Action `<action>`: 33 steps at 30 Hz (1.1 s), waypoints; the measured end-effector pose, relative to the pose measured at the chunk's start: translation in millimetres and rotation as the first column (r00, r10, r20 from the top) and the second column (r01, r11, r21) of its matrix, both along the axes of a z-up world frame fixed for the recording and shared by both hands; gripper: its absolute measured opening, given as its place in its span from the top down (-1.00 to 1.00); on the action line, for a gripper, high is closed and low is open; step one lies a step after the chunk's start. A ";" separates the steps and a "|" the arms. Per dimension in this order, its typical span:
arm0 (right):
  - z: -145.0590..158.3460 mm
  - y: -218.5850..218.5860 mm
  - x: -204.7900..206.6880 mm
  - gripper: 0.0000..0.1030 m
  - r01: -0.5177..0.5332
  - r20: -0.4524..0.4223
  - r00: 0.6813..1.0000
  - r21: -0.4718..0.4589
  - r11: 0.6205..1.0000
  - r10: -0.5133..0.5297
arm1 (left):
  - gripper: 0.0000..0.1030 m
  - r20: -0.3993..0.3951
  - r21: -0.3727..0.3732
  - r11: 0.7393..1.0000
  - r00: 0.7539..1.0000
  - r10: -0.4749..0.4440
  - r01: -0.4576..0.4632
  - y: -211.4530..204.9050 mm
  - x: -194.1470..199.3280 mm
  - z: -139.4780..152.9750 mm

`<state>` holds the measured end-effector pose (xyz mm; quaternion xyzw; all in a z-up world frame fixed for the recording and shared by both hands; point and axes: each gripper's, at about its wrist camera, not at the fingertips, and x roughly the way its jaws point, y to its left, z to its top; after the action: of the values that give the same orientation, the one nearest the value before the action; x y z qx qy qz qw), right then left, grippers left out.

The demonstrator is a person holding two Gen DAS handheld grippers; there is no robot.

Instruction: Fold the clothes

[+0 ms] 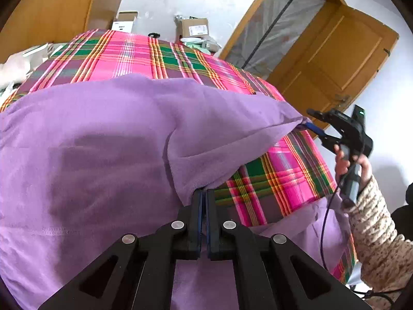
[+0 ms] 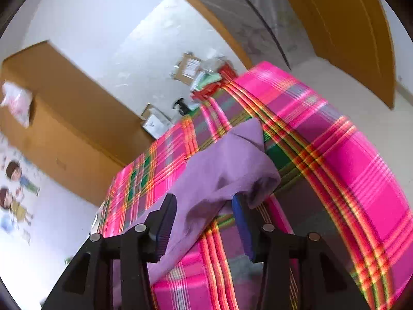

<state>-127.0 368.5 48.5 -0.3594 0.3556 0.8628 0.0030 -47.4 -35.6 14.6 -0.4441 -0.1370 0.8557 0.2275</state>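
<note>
Left gripper [image 1: 205,196] jaws pinched tight on soft, limp purple fleece [image 1: 103,134], right gripper [image 2: 206,206] jaws wide around its corner; best gripped at hems

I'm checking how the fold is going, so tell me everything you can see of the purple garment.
The purple garment looks like soft, fleecy cloth in plain lilac, with a stitched seam near its lower edge. It lies spread over the pink plaid bedsheet, one flap lifted and creased. The left gripper is shut on an edge of it. The right gripper stands open, with a corner of the cloth between its fingers. Which kind of garment it is cannot be told.
</note>
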 end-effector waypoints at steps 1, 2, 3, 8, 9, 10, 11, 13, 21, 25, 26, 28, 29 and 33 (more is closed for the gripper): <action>-4.4 1.1 -8.3 0.11 0.013 0.032 0.999 0.010 1.000 -0.013 | 0.96 0.001 0.000 1.000 1.000 0.002 -0.002 -0.5 -0.4 -0.2; -7.1 3.0 -13.4 0.13 0.025 0.057 0.998 0.022 0.999 -0.026 | 0.96 0.003 0.000 1.000 1.000 0.004 -0.004 -1.2 -0.8 -0.2; -10.4 4.9 -16.7 0.29 0.039 0.074 0.996 0.028 0.999 -0.041 | 0.96 0.004 0.000 1.000 1.000 0.006 -0.006 -2.0 -1.0 -0.2; -16.0 13.6 -14.3 0.88 0.084 0.085 0.993 0.031 0.996 -0.087 | 0.96 0.009 -0.001 1.000 1.000 0.014 -0.014 -3.2 -2.1 -1.1; -13.7 13.4 -11.3 0.90 0.080 0.075 0.994 0.037 0.996 -0.082 | 0.96 0.010 -0.001 1.000 1.000 0.015 -0.015 -3.1 -2.3 -1.3; -8.7 11.9 -7.8 0.90 0.077 0.062 0.995 0.063 0.995 -0.081 | 0.96 0.009 -0.002 1.000 1.000 0.015 -0.015 -2.9 -2.2 -1.1; -3.0 10.1 -4.1 0.91 0.075 0.048 0.996 0.094 0.993 -0.080 | 0.96 0.007 -0.004 1.000 1.000 0.015 -0.015 -2.7 -1.9 -0.7; 13.6 3.6 4.6 0.92 0.072 0.014 0.997 0.167 0.983 -0.075 | 0.96 0.006 -0.005 1.000 1.000 0.016 -0.016 -2.5 -1.6 -0.1; 75.8 -21.4 44.6 0.92 0.085 -0.110 0.993 0.418 0.904 -0.042 | 0.96 -0.009 -0.031 1.000 1.000 -0.001 0.001 0.6 0.5 5.9; 49.4 -19.5 54.2 0.91 0.047 -0.030 0.999 0.427 0.903 -0.038 | 0.96 0.001 -0.050 0.999 1.000 -0.007 0.007 -1.1 1.5 2.7; 42.1 -18.9 56.3 0.91 0.037 -0.008 0.999 0.427 0.904 -0.037 | 0.96 0.010 -0.051 0.999 1.000 -0.007 0.007 -2.0 0.8 0.8; 27.4 -17.7 60.7 0.91 0.016 0.036 0.999 0.426 0.905 -0.035 | 0.96 0.024 -0.051 0.999 1.000 -0.008 0.010 -3.6 0.0 -1.9; 20.1 -17.1 62.9 0.91 0.006 0.058 0.998 0.425 0.905 -0.034 | 0.96 0.025 -0.052 0.999 1.000 -0.009 0.010 -3.9 0.0 -2.0; -0.3 -4.2 68.0 0.91 0.017 0.091 0.994 0.358 0.934 -0.053 | 0.96 0.024 -0.065 0.998 1.000 -0.018 0.019 -2.3 -0.8 -0.6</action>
<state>-58.9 364.3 48.2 -0.3887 0.1992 0.8939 0.1010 -48.2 -38.0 14.0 -0.4626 -0.1075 0.8523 0.2192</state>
